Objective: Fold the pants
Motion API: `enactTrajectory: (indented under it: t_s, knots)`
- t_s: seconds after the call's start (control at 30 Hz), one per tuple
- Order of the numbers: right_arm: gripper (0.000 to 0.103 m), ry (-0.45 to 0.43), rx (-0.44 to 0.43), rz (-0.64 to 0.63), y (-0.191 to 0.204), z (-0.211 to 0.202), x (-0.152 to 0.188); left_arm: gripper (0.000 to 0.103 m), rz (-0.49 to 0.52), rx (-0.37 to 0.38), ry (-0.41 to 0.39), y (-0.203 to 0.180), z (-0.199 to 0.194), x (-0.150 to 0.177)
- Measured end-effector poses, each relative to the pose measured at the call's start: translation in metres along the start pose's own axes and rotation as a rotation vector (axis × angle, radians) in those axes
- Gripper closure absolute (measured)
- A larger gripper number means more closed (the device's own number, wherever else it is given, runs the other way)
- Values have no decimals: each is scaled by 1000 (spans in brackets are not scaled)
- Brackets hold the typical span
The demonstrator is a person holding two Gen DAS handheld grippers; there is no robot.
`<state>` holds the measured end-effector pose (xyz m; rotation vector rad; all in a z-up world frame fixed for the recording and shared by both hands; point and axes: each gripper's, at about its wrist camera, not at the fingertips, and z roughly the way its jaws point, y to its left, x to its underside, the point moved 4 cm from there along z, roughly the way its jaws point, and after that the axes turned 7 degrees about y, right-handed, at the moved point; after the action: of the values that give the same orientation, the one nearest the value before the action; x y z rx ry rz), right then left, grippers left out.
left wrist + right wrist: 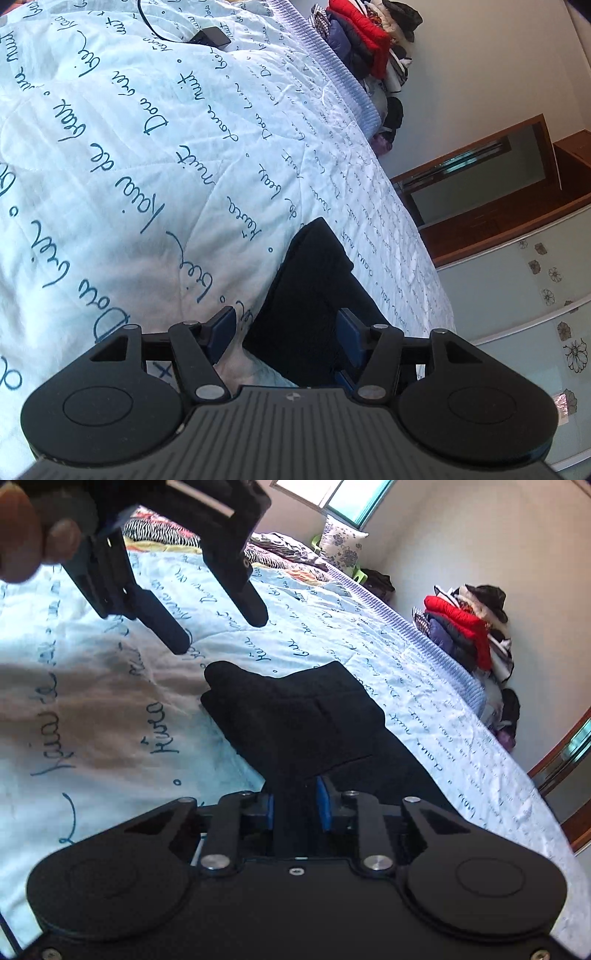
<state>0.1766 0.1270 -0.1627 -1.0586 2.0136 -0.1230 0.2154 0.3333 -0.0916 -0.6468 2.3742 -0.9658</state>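
Pants (295, 716) pinched in right gripper (295, 808); left gripper (221, 631) spread, empty.

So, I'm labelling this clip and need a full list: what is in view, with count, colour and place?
pants: one, dark, folded on the bedspread, near its right edge
bedspread: one, pale blue with dark script, covers the bed
black device with cable: one, far up the bedspread
pile of clothes: one, red, navy, white, black, against the wall past the bed
floral cushion: one, white and blue, by the window
striped bedding: zebra pattern, head of bed
wooden furniture: brown, right of bed
left tool: black, open, above the bedspread, left of the pants
right tool: black with blue pads, shut on the pants
hand: top left corner, holding the left tool
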Motion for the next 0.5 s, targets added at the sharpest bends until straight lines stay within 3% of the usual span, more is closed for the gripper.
enactTrajectory:
  t_s: [0.33, 0.43, 0.47, 0.5]
  knots:
    - [83, -4, -69, 98, -16, 6, -2, 37, 34, -50, 72, 1, 31, -13]
    - [83, -22, 33, -29, 1, 4, -5, 37, 39, -45, 62, 0, 29, -12]
    - [78, -46, 93, -115, 12, 3, -6, 37, 41, -45, 56, 0, 27, -11]
    - [65, -57, 150, -198, 24, 5, -6, 37, 45, -42, 54, -1, 25, -10]
